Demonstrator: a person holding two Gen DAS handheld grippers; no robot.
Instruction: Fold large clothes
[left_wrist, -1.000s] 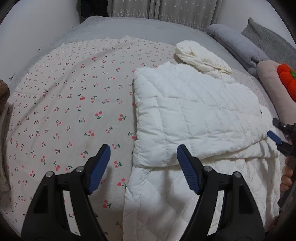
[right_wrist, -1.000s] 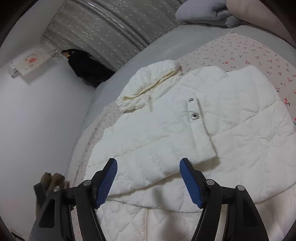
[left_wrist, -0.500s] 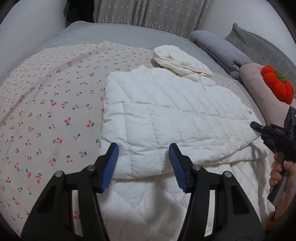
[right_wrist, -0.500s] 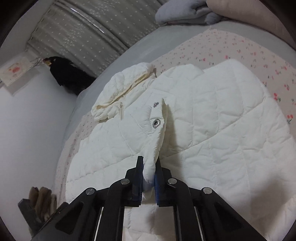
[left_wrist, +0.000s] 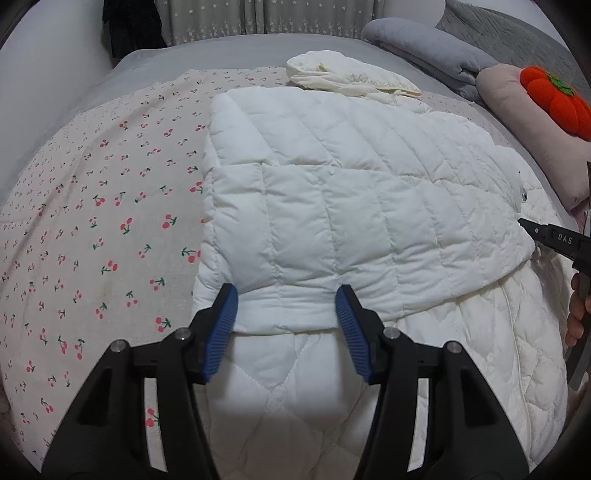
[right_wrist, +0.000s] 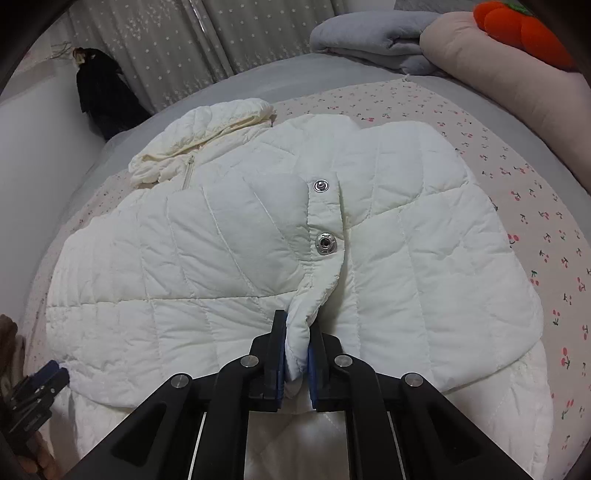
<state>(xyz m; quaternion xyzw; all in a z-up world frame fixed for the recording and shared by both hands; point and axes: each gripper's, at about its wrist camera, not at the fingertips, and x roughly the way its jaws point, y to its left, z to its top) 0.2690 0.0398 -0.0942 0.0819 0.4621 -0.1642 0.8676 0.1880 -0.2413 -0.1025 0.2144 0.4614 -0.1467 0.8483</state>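
Jacket (left_wrist: 354, 206), white quilted puffer w/ hood (left_wrist: 347, 75), lies flat on the cherry-print sheet (left_wrist: 110, 192) of a bed. Long axis runs from the hood at the far end, twd the dotted grey curtain (left_wrist: 266, 16), to the hem at the near end by both grippers. Hood points away from the cameras; hem points twd them. One sleeve is folded across the body, roughly crosswise to that axis, so in the left wrist view its cuff end sits near-left and the fold runs off to the right.

Left gripper (left_wrist: 286, 328): jaws partly apart, straddling the near edge of the folded sleeve. They've just been closing in. Blue pads (left_wrist: 221, 332) sit at either side of the fabric, left one touching it, no clear squeeze visible, so not gripping as far as I can tell.

Right gripper (right_wrist: 296, 354): jaws clamped tight on a pinched ridge of the jacket's front placket, just below the two metal snaps (right_wrist: 325, 243). Fabric bunches up btwn the pads. In the left wrist view its black tip (left_wrist: 554, 236) shows at the right edge of the jacket, w/ a hand (left_wrist: 578, 314) behind it.

Folded grey blanket (right_wrist: 369, 35), pinkish pillow (right_wrist: 509, 77) and orange plush (right_wrist: 524, 27) sit at the far right of the bed, apart from the jacket. Dark garment (right_wrist: 103, 99) hangs by the curtain.
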